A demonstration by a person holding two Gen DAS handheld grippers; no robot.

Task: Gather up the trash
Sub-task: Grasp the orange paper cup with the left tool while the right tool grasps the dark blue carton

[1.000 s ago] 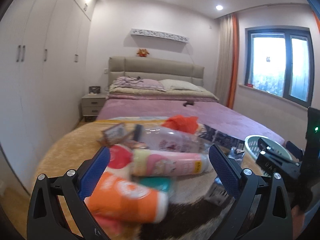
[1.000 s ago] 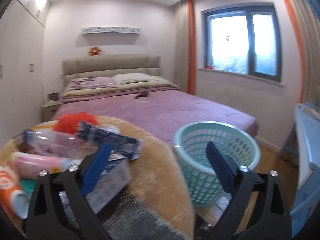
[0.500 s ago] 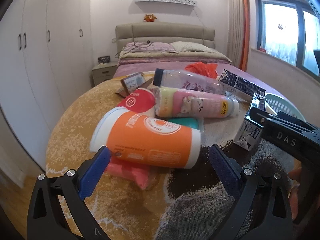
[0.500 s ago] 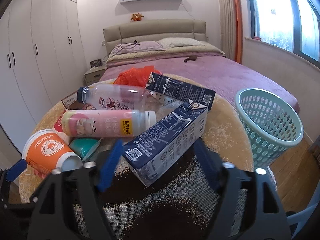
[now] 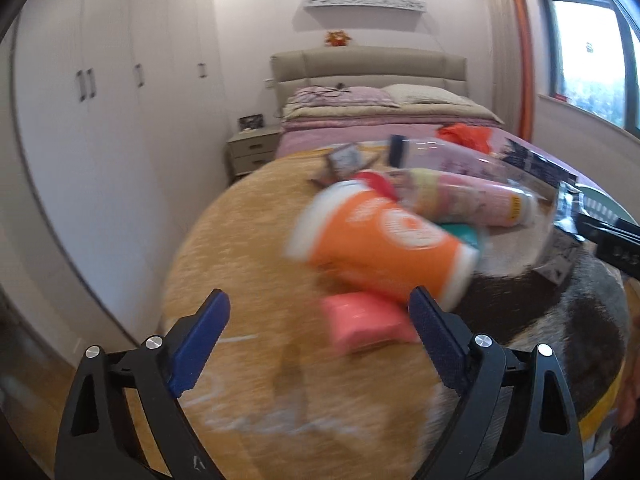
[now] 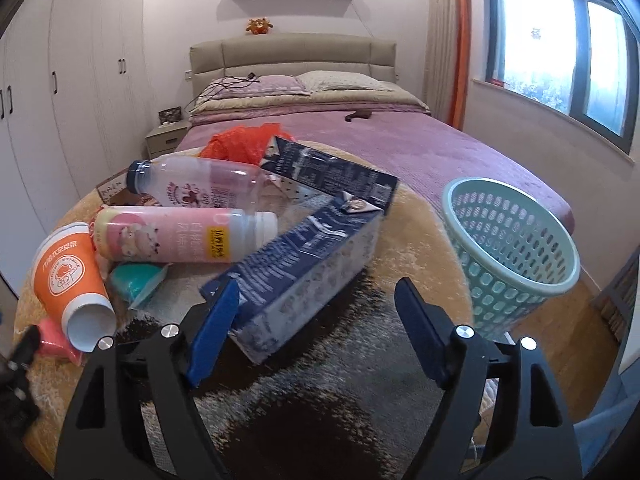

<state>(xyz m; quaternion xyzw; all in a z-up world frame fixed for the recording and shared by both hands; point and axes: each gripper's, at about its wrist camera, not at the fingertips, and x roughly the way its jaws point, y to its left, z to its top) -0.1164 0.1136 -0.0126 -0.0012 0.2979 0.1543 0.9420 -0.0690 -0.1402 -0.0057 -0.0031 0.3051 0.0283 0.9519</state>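
Trash lies in a heap on a round table with a yellow fuzzy cover [image 6: 404,216]. An orange paper cup [image 6: 70,276] lies on its side at the left, blurred in the left wrist view [image 5: 384,248]. A pink packet [image 5: 364,322] lies under it. Behind are a pink bottle [image 6: 184,240], a clear bottle [image 6: 196,188], a teal wrapper [image 6: 134,280], a red bag [image 6: 244,144] and two dark blue cartons [image 6: 304,268] [image 6: 332,176]. My left gripper [image 5: 318,344] is open, left of the cup. My right gripper [image 6: 316,332] is open, its jaws around the near carton's end.
A teal perforated basket [image 6: 516,256] stands on the floor right of the table. A bed with a purple cover [image 6: 400,140] lies behind. White wardrobes [image 5: 100,100] line the left wall, with a nightstand [image 5: 252,148] beside the bed. A window [image 6: 560,48] is at the right.
My left gripper has swung left, so the cup now sits toward its right finger; the view is blurred. My right gripper has edged closer to the near carton.
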